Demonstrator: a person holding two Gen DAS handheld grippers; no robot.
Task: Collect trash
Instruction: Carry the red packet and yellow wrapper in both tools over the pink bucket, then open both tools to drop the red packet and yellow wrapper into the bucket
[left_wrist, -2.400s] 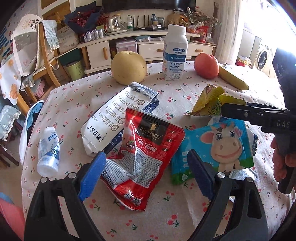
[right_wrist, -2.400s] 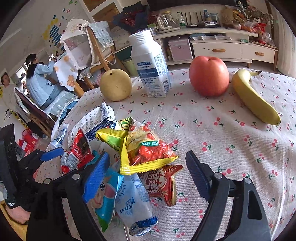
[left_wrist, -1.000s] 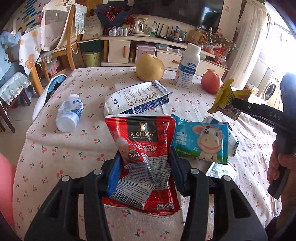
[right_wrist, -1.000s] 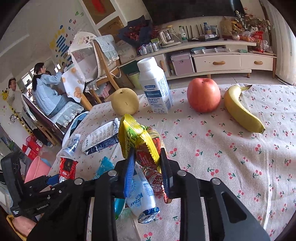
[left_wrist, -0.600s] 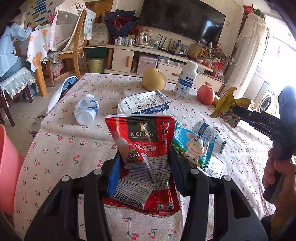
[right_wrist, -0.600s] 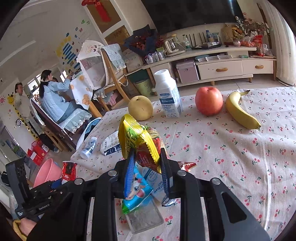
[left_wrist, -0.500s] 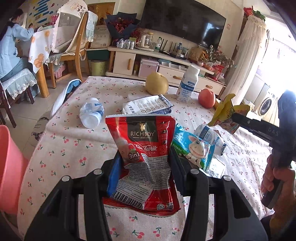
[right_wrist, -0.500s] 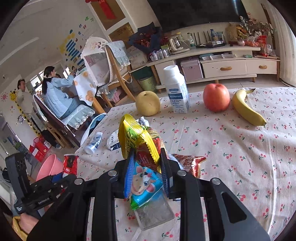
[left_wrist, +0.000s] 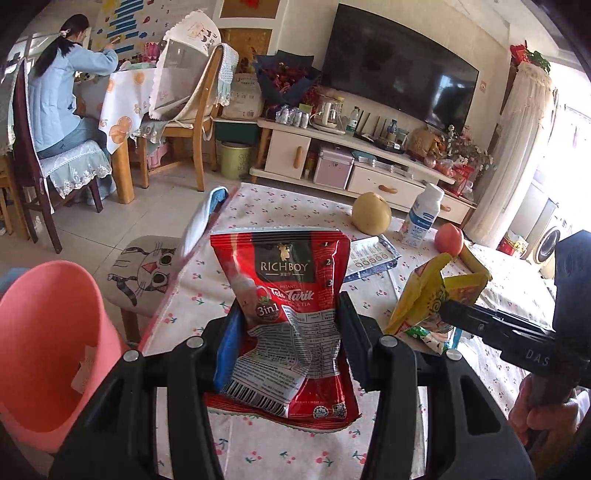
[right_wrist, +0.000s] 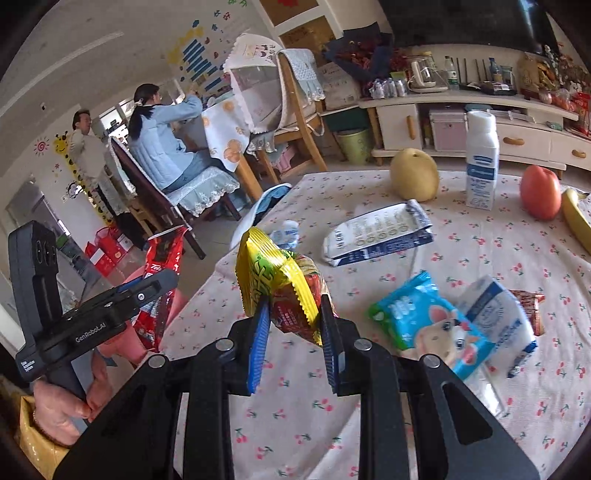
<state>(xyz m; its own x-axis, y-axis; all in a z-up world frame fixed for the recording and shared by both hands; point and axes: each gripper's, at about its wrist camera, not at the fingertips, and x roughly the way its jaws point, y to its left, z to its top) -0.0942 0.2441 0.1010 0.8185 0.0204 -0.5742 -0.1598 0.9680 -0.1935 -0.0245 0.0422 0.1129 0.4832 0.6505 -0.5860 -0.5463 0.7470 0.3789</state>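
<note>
My left gripper (left_wrist: 290, 332) is shut on a red Richboy tea pouch (left_wrist: 284, 306), lifted clear of the table near its left edge. A pink bin (left_wrist: 48, 350) stands on the floor at the lower left of that view. My right gripper (right_wrist: 295, 332) is shut on a crumpled yellow and red snack wrapper (right_wrist: 280, 284), held above the tablecloth. Left on the cloth lie a white and blue pouch (right_wrist: 376, 234), a blue cow wrapper (right_wrist: 428, 325), a white sachet (right_wrist: 498, 321) and a small plastic bottle (right_wrist: 286, 232).
A pear (right_wrist: 413, 179), a milk bottle (right_wrist: 480, 162), an apple (right_wrist: 539, 192) and a banana (right_wrist: 576, 221) stand at the table's far side. A cat-print stool (left_wrist: 144, 273) sits beside the bin. Chairs and two people are at the back left.
Both grippers have pulled back and leftward from the table middle, each still holding its wrapper. The pink bin has come further into the left wrist view.
</note>
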